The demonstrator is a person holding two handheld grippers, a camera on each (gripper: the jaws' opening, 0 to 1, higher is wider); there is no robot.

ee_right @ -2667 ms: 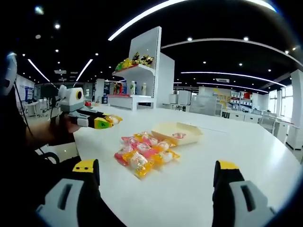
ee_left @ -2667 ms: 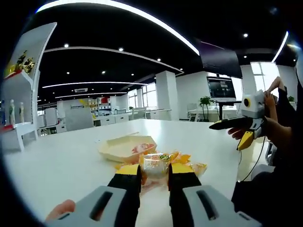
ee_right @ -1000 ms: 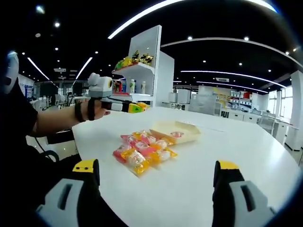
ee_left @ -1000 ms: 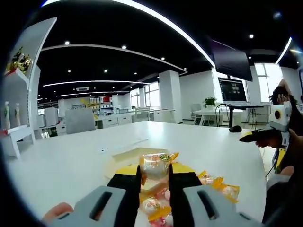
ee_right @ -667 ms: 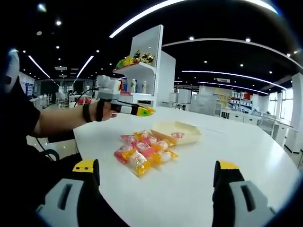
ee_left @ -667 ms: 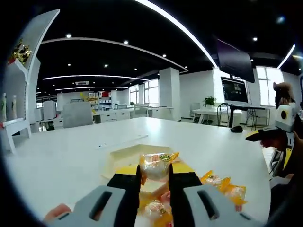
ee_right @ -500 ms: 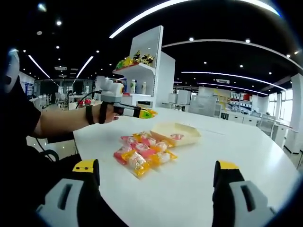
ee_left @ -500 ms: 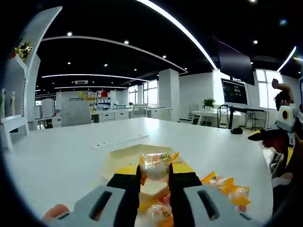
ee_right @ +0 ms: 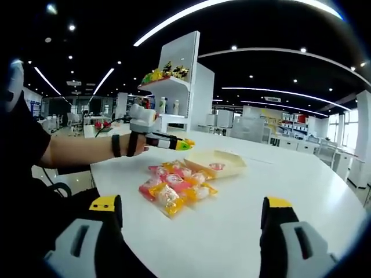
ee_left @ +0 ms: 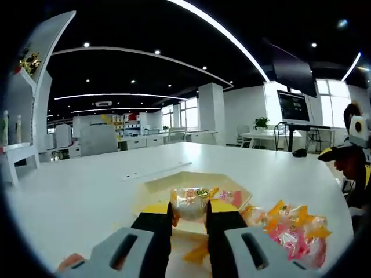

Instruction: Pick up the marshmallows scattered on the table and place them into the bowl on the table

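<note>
In the left gripper view, the left gripper (ee_left: 190, 213) has its black, yellow-tipped jaws pinching a clear-wrapped marshmallow with orange twisted ends (ee_left: 190, 202), held crosswise between the tips with its long axis running from nine to three o'clock. Straight ahead at twelve o'clock, just beyond and below the held sweet, lies the shallow pale-yellow angular bowl (ee_left: 168, 183) on the white round table (ee_left: 81, 185); one pink-wrapped sweet (ee_left: 232, 198) already rests inside it, toward one o'clock. The heap of pink, orange and yellow wrapped marshmallows (ee_left: 293, 229) sits on the table at about four o'clock from the jaws, just beside the bowl. The carried sweet appears to hang over the bowl's near edge, so my judgement is that the next move needs only a short reach forward and a release. In the right gripper view, the right gripper (ee_right: 188, 217) has its jaws spread wide with nothing between them, low over the table's near edge. The heap (ee_right: 174, 186) lies toward eleven o'clock, and the bowl (ee_right: 229, 161) beyond it at about twelve, touching the far end of the heap. The left gripper (ee_right: 182, 143) comes in from ten o'clock on the person's outstretched arm (ee_right: 81, 152), its tip near the bowl's left corner; it is much the nearer of the two to the bowl.
</note>
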